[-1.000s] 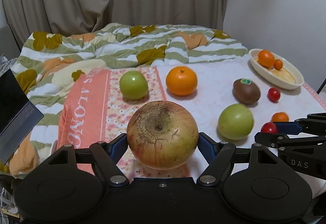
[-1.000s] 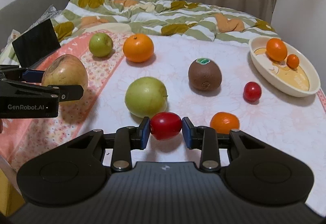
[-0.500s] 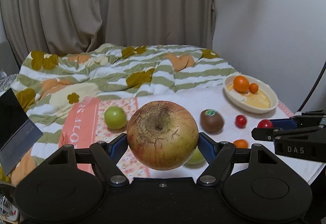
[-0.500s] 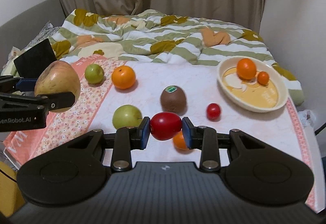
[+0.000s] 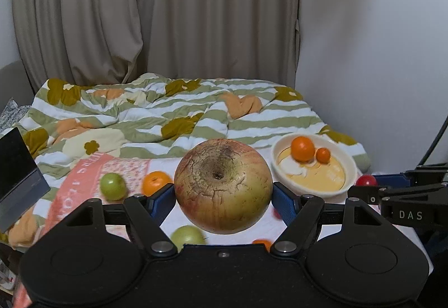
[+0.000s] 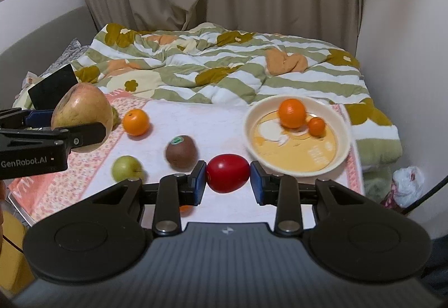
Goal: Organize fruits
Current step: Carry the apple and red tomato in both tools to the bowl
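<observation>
I am carrying the big apple (image 5: 223, 186) clamped in my left hand-held gripper (image 5: 223, 197) and a red tomato (image 6: 228, 173) pinched in my right hand-held gripper (image 6: 228, 182), both in the air short of the bowl (image 6: 343, 151). I am aiming to lower each gently beside the bowl's two oranges (image 6: 292, 113). On the cloth I am counting two green apples (image 6: 127, 168), one orange (image 6: 135, 122) and one kiwi (image 6: 181, 152); others are partly hidden.

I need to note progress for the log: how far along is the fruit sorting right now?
Done: two oranges sit in the bowl. In hand: the left gripper is shut on the big apple, the right gripper on the red fruit, both lifted. Left on the cloth: an orange, the kiwi, green fruits and more.
</observation>
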